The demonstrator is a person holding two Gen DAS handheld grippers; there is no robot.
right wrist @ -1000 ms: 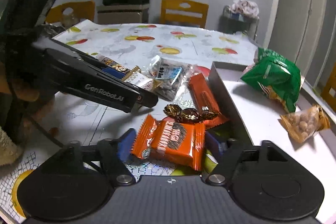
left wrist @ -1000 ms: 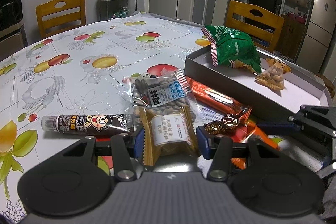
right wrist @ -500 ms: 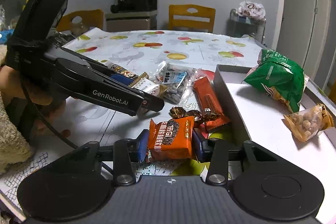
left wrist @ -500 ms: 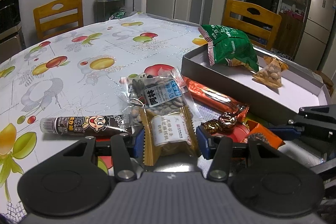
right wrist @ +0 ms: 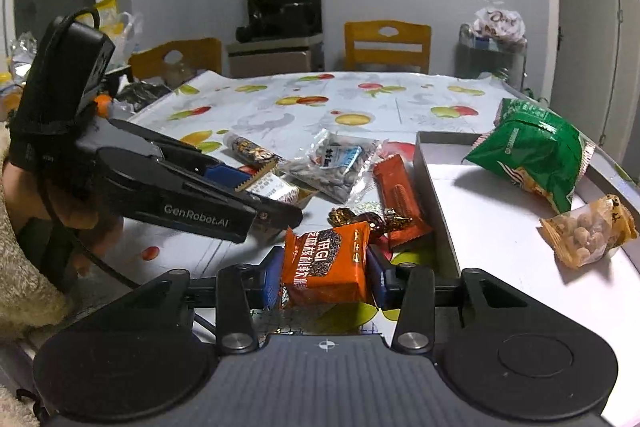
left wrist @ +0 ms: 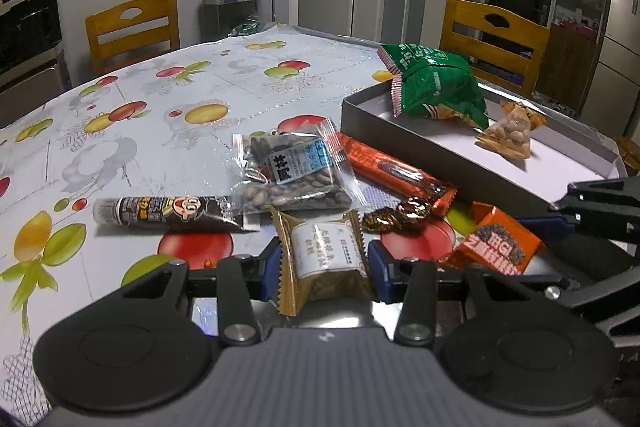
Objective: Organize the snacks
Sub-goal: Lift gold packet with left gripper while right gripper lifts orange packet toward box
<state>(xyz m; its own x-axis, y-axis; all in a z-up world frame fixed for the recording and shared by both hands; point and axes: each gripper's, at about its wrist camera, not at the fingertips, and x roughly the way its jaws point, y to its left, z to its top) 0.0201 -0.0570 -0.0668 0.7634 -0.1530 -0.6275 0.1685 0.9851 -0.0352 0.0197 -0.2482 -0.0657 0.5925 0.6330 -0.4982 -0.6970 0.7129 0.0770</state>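
My left gripper [left wrist: 325, 265] has a gold snack packet [left wrist: 324, 259] between its blue pads. Its jaws are closing and the packet is pinched and buckled. My right gripper [right wrist: 324, 281] is shut on an orange snack packet [right wrist: 326, 259], held just above the tablecloth beside the box. The orange packet [left wrist: 496, 247] also shows at the right of the left wrist view. A grey box with a white floor [left wrist: 400, 143] holds a green bag [left wrist: 436, 83] and a small peanut packet [left wrist: 512, 135].
On the fruit-print tablecloth lie a clear bag of seeds [left wrist: 292, 171], a long orange bar [left wrist: 392, 171], a black tube snack [left wrist: 168, 213] and foil-wrapped candies [left wrist: 396, 215]. Wooden chairs [left wrist: 132, 27] stand round the table. A person's hand [right wrist: 80, 219] holds the left gripper.
The right jaws narrowed onto the orange packet, which now stands tilted up between the pads. The left jaws drew in on the gold packet. Both grippers shifted a little across the table.
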